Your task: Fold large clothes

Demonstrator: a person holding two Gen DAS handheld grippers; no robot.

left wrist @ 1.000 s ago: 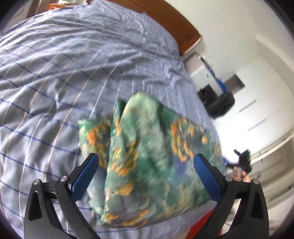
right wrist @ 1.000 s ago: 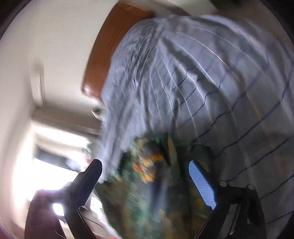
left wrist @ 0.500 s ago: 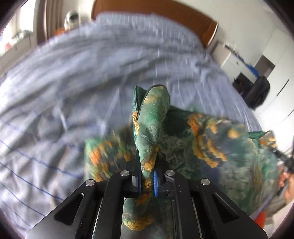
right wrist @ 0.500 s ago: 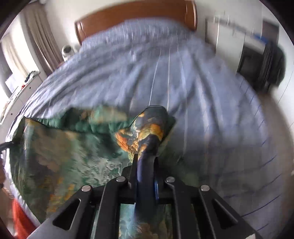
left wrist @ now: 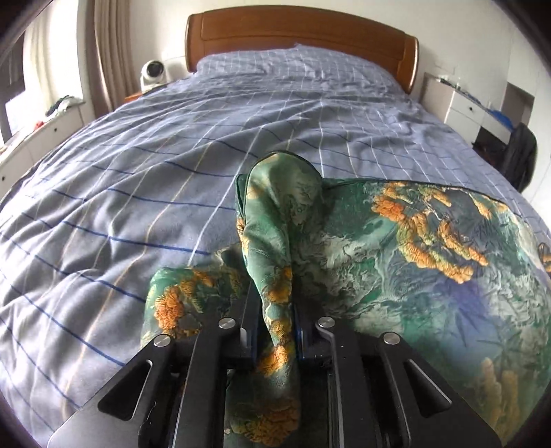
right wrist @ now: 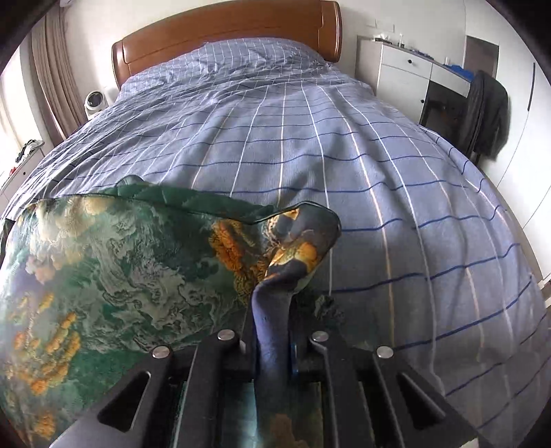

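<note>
Showing a black chair (right wrist: 485, 113), the right view alone; left omits it.

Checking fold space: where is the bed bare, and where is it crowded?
Bare checked bedspread runs from the green patterned garment to the headboard, also left of the left tool and right of the right tool. Crowded: the near edge between them.

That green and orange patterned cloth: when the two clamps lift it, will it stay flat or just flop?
Probably flop: the green patterned cloth bunches and droops where the left gripper pinches it. It looks thin and smooth, perhaps slippery. The right gripper holds a similarly crumpled corner.
</note>
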